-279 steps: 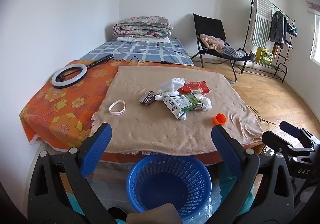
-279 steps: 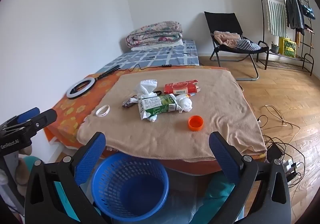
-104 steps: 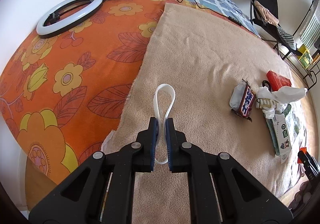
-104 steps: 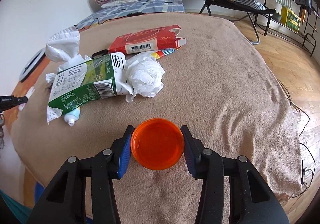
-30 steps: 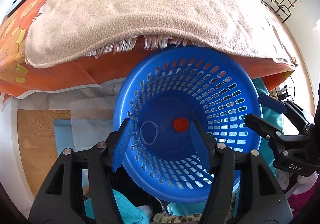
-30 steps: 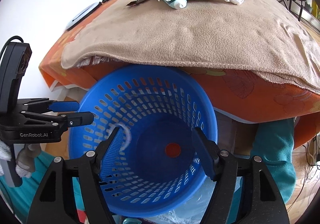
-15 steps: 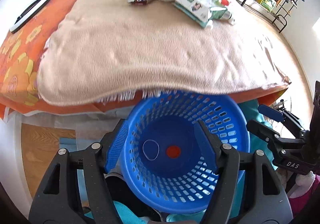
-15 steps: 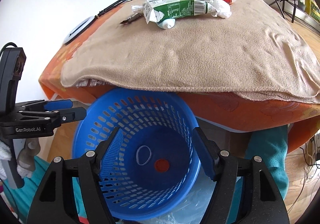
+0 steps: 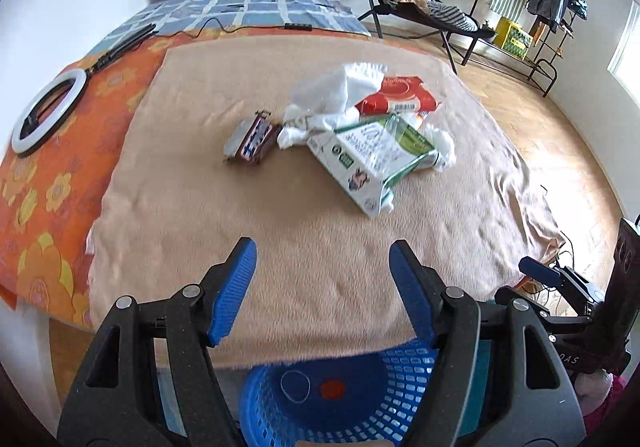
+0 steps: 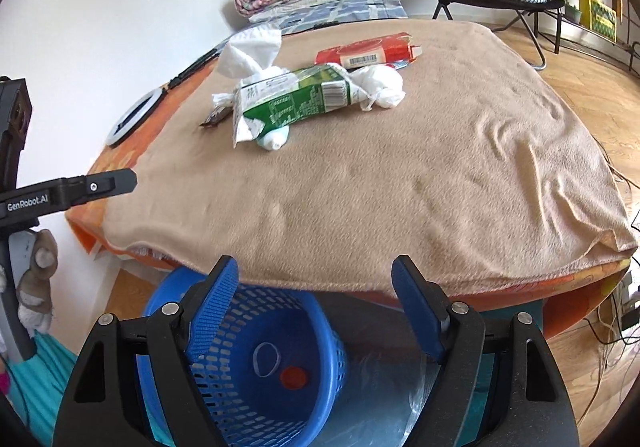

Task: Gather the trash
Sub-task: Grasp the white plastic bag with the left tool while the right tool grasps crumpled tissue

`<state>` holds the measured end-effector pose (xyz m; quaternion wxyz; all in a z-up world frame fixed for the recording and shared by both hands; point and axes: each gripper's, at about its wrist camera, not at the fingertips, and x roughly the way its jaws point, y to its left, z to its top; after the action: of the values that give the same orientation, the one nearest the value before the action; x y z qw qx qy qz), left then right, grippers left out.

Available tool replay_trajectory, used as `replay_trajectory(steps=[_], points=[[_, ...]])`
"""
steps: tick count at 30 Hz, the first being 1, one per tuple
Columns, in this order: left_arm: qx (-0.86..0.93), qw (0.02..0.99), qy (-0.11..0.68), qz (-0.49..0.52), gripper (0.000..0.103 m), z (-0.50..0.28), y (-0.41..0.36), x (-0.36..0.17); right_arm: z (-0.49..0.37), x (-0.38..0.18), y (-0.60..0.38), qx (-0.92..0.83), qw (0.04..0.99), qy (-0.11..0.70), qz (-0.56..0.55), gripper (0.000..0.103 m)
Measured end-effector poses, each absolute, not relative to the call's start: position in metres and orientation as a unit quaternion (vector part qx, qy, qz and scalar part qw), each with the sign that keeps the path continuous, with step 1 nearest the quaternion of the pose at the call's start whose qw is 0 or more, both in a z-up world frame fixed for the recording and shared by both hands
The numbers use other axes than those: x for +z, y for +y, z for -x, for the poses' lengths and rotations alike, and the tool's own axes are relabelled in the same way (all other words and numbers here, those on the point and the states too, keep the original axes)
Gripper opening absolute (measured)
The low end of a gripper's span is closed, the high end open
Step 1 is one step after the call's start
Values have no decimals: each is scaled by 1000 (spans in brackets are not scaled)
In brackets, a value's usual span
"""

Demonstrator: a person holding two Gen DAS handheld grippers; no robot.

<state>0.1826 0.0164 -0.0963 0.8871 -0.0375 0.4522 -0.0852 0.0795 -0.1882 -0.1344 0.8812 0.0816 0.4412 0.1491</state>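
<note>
Both jaws are wide open and hold nothing: left gripper (image 9: 322, 287) and right gripper (image 10: 316, 307) sit above the blue basket (image 10: 256, 399). On the tan blanket (image 9: 280, 227) lie a candy wrapper (image 9: 253, 139), tissues (image 9: 332, 91), a green carton (image 9: 368, 159) and a red packet (image 9: 396, 99).

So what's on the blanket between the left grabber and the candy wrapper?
Nothing: in the left wrist view, only bare tan blanket lies between the open left gripper and the candy wrapper.
</note>
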Motion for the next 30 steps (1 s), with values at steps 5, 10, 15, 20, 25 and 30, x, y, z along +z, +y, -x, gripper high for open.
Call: replay_trajectory(steps=[5,10,15,20,25,30], points=[[-92,897,430,41,71,-218,9,-84,-104,-116,-206,131,894,420,-80,79],[-86,907,411,32,71,-248,2,-78,-129,-101,-216,118,905,401,-76,79],[-88,909,408,23,71,-272,-7,-84,-154,-101,-219,109,907,398,-77,79],[-86,906,413,29,71,-298,-13,-91,-185,-109,-220,106,902,408,-95,79],[-72,911,406,7,71,-318,-20,-98,-215,-122,-216,92,898,420,-94,79],[-69,906,418,10,63,-332,-19,-112,-243,-135,-216,95,887,436,-119,79]])
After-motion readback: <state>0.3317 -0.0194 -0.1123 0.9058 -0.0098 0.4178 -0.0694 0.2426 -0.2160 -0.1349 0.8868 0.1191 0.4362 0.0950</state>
